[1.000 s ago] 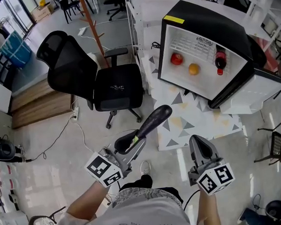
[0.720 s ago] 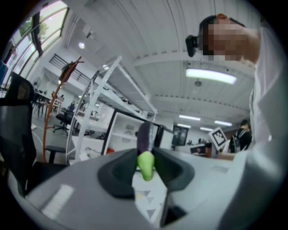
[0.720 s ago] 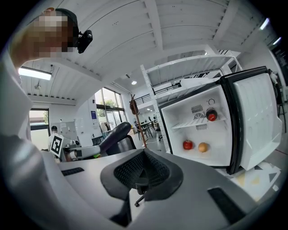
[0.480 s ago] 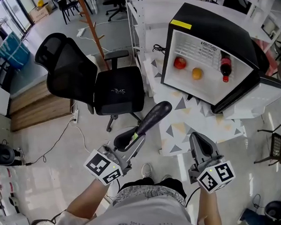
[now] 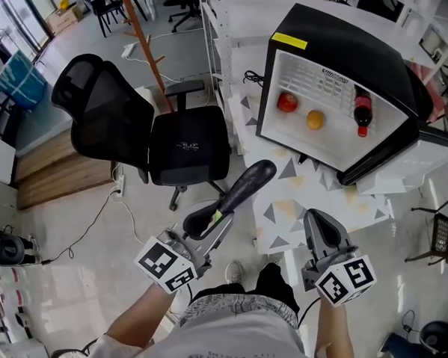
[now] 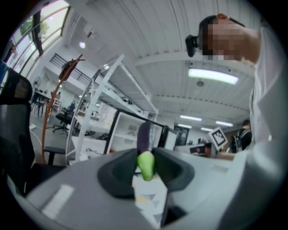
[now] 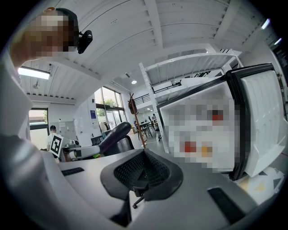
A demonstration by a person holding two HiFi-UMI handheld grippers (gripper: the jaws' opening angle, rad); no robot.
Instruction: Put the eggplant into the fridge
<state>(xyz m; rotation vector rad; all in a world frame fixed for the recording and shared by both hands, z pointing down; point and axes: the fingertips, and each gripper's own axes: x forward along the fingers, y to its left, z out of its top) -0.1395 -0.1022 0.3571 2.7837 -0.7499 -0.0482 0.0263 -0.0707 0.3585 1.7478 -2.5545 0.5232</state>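
The eggplant (image 5: 242, 190) is clamped at its green stem end in the left gripper (image 5: 208, 225). The two dark pads press on the stem from either side, and the long purple body sticks out past the jaw tips, pointing forward and up toward the fridge (image 5: 336, 38). The right gripper (image 5: 319, 226) is level with the left one and just to its right. Its jaws are closed together with nothing between them.

Ahead of both grippers, and closer to the right one, a mat (image 5: 296, 204) with a triangle pattern lies on the floor. The fridge sits at the far side of that mat, well apart from the tip of the eggplant. Its door (image 5: 406, 157) is swung wide open to the right, so the white inside faces the grippers. A red fruit (image 5: 286, 101), an orange fruit (image 5: 315, 119) and a bottle (image 5: 363, 109) are already inside, with free room around them. An office chair (image 5: 156, 137) stands ahead of the left gripper and to its left.

As I judge it, the pickup is done and the door needs no opening. What is left is to carry the eggplant across the gap, slide it in beside the fruit and let go.
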